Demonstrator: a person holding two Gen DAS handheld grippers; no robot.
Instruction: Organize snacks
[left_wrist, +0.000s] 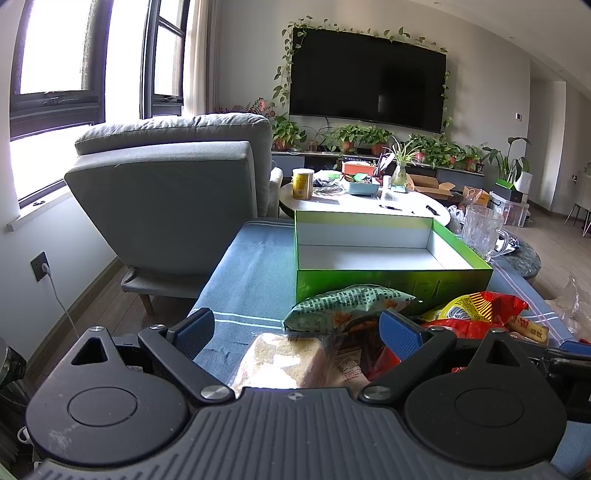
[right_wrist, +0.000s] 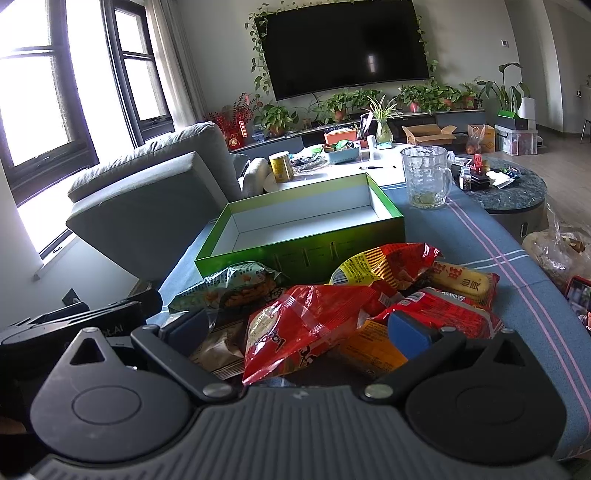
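Green box (right_wrist: 303, 236) sits empty on table (right_wrist: 480, 236), just beyond snack pile (right_wrist: 332, 306). Left hand-held gripper (left_wrist: 295, 332) and right hand-held gripper (right_wrist: 299, 328) both open over the pile, gripping nothing.

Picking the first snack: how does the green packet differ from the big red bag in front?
The green packet lies left, right against the green box; the big red bag lies nearer, centre. The green packet is smaller and dull-patterned; the red bag is larger, glossy and crumpled. Both lie untouched on the blue cloth.
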